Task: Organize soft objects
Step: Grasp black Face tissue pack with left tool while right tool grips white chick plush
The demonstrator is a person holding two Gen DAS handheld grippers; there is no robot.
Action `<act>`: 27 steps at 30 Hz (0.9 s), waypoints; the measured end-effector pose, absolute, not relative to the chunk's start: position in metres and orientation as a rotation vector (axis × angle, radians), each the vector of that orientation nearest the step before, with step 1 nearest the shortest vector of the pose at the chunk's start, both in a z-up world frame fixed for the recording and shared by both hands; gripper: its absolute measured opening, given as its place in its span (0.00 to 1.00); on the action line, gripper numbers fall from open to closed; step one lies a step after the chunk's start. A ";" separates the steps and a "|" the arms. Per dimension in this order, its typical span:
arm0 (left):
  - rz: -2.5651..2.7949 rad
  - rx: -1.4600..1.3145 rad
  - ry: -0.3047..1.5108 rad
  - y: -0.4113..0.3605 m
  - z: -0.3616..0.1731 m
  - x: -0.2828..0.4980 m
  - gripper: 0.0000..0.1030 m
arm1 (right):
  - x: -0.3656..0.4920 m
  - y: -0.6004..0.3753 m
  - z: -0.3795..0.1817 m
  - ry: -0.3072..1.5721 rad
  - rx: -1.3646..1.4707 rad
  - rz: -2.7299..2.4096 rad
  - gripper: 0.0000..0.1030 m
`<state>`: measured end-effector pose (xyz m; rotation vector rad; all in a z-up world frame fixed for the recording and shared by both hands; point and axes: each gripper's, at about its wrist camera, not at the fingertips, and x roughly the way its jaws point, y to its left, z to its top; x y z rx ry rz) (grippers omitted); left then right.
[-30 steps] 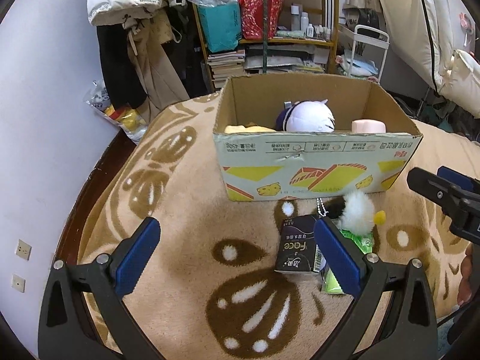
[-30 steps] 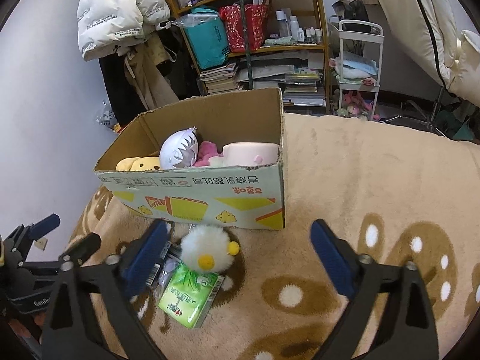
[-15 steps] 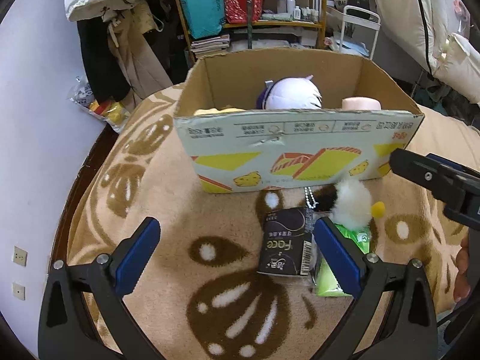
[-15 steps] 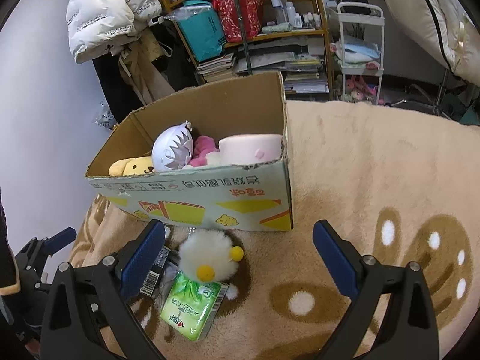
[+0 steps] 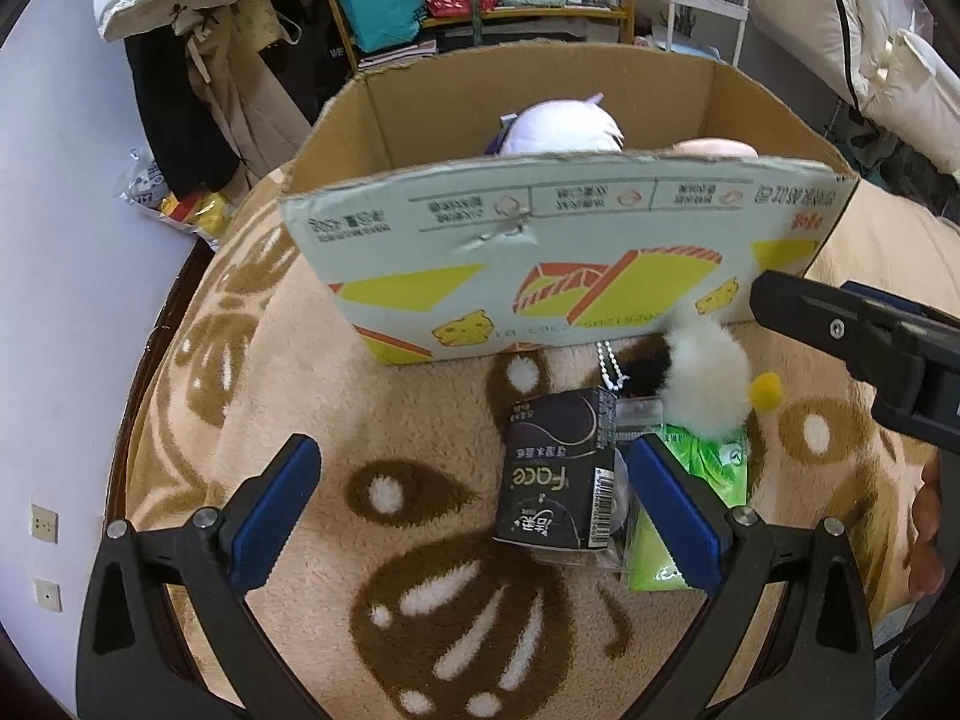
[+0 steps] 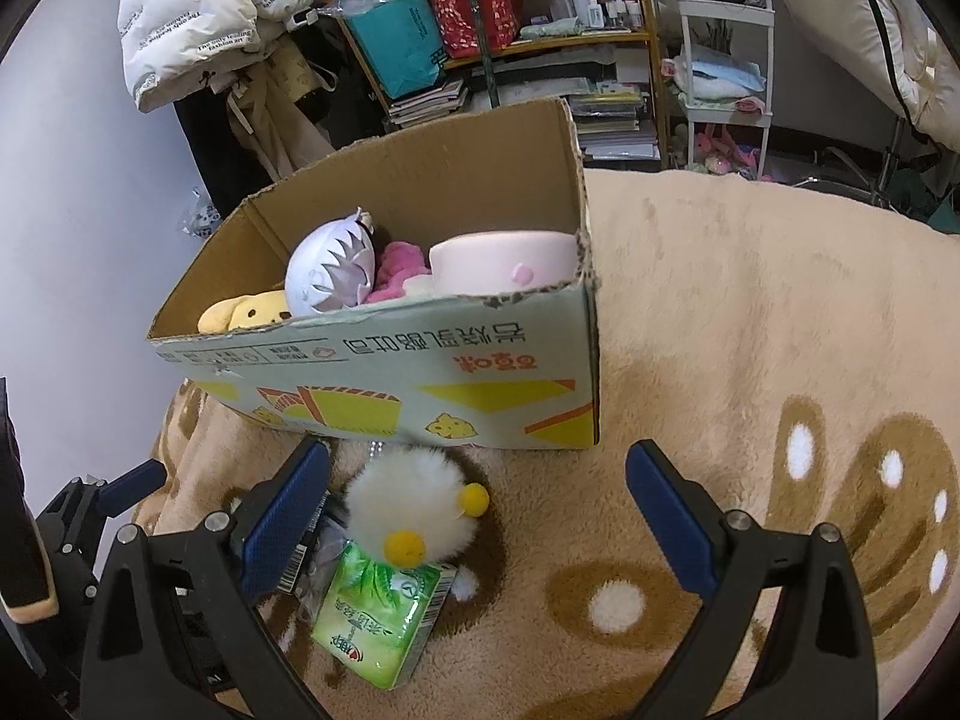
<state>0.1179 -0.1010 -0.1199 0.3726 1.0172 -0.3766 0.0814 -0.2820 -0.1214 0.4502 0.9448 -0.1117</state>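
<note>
A cardboard box (image 5: 540,276) (image 6: 420,378) stands on the tan blanket and holds a white-purple plush (image 6: 330,276), a yellow plush (image 6: 246,312), a pink plush (image 6: 396,264) and a pale pink cushion (image 6: 498,261). In front of it lie a white fluffy chick toy (image 5: 708,387) (image 6: 414,510), a black tissue pack (image 5: 558,474) and a green tissue pack (image 6: 378,618) (image 5: 690,480). My left gripper (image 5: 474,504) is open, its right finger beside the black pack. My right gripper (image 6: 477,510) is open above the chick toy and green pack.
The blanket (image 6: 750,330) has brown patterns. A wall (image 5: 72,240) lies to the left. Behind the box are shelves (image 6: 498,30) with bags and books, hanging coats (image 6: 198,6), a white cart (image 6: 726,60) and white bedding (image 5: 840,18).
Both grippers have moved forward and down toward the box and the items in front of it. Nothing was taken hold of.
</note>
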 end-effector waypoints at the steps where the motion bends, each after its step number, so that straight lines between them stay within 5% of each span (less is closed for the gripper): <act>1: -0.379 0.380 1.022 -0.103 -0.122 0.118 0.98 | 0.082 -0.282 -0.122 0.949 0.453 -0.111 1.00; 21: -0.392 0.384 1.118 -0.108 -0.156 0.130 0.98 | 0.095 -0.267 -0.148 1.034 0.456 -0.049 1.00; 27: -0.401 0.337 1.142 -0.101 -0.163 0.141 0.96 | 0.098 -0.267 -0.160 1.071 0.474 -0.047 0.90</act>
